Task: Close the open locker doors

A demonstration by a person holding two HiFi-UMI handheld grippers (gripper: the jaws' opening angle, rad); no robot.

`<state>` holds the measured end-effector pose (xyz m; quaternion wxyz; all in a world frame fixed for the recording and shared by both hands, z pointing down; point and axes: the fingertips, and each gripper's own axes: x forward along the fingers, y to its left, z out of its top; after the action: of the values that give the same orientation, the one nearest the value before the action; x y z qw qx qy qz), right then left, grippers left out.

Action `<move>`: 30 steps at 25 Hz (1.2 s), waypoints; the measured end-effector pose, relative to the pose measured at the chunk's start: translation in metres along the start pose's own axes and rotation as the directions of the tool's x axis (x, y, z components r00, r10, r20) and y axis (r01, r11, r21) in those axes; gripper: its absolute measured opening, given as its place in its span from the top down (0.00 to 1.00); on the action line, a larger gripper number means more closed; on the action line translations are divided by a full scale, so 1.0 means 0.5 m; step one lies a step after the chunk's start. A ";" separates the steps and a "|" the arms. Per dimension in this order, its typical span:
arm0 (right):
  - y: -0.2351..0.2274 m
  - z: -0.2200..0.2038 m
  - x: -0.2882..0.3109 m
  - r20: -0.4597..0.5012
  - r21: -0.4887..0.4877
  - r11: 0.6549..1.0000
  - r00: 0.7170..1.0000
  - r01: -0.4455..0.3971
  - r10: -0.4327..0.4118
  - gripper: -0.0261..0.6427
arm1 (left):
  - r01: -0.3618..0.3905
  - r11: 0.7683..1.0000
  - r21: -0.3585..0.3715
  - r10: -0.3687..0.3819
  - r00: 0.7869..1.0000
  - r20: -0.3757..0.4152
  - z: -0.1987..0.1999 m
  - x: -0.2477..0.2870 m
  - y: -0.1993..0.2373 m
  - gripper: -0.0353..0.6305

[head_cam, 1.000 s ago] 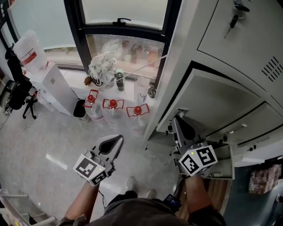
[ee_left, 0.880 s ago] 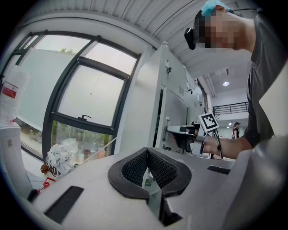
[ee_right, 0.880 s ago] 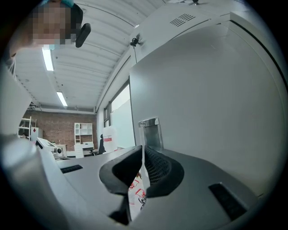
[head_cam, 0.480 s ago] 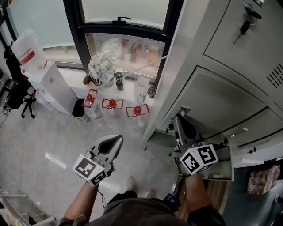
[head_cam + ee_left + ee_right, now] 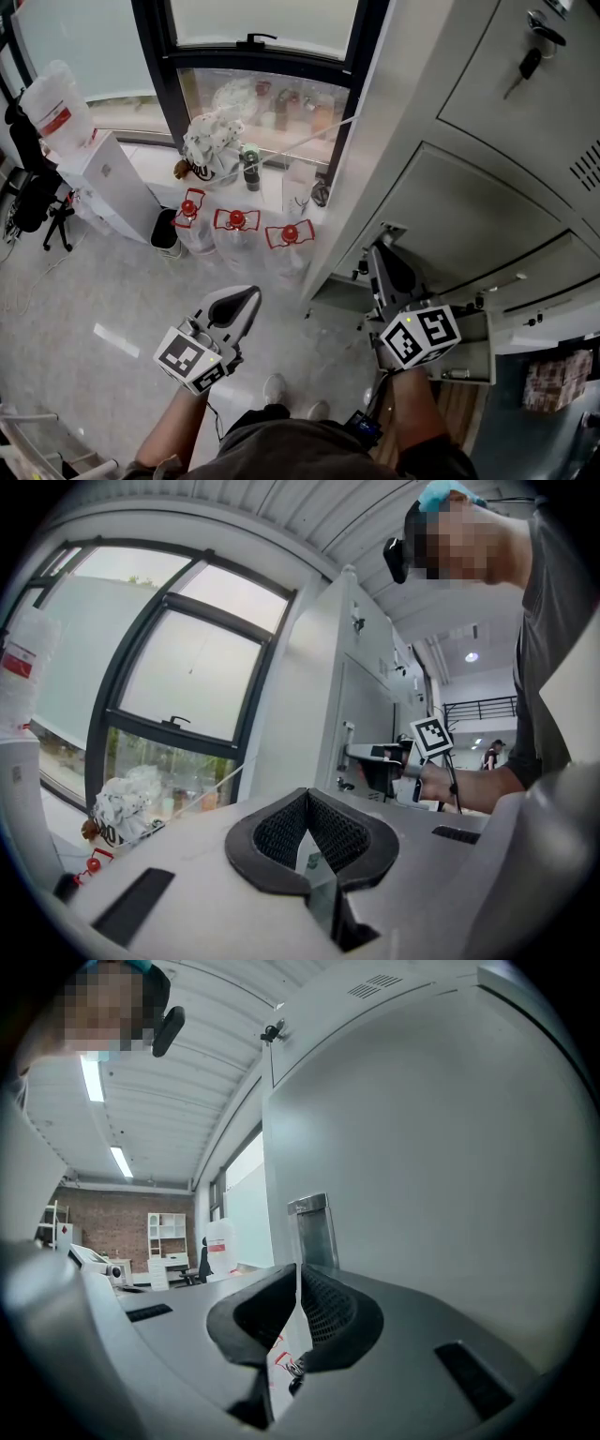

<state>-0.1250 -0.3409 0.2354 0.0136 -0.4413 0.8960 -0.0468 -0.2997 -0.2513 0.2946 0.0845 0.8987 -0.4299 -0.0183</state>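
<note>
Though illegible, red label (image 5: 58, 120) on water jug (image 5: 67, 92) left of lockers (image 5: 487, 187)

Left gripper (image 5: 246, 302) and right gripper (image 5: 379, 260) level, jaws together.
Both point forward, away from the person's body, side by side, apart.

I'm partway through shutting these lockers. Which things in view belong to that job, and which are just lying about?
Job:
- open locker door
- its latch
- right gripper, jaws shut, beside that door

Lying about:
- three red-handled water bottles
- white cabinet
- big water jug
- bundle on the sill
- left gripper, over the floor
</note>
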 end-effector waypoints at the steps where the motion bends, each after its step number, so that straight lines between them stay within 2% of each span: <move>1: -0.001 -0.001 0.001 0.000 0.002 1.000 1.000 0.003 -0.003 0.94 | 0.000 1.000 0.000 0.000 1.000 0.000 0.000 -0.001 0.001 0.93; 23: -0.006 -0.001 0.005 0.002 0.027 0.999 1.000 0.020 -0.020 0.94 | -0.011 1.000 0.009 0.011 1.000 0.003 0.007 -0.031 -0.006 0.93; 30: 0.008 0.017 -0.037 0.022 0.008 1.000 1.000 0.017 -0.018 0.94 | 0.024 0.999 0.022 -0.024 1.000 0.013 0.016 -0.023 -0.042 0.93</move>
<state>-0.1163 -0.3244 0.2262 0.0247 -0.4496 0.8917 -0.0457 -0.2915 -0.2306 0.2828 0.0718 0.9044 -0.4200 -0.0207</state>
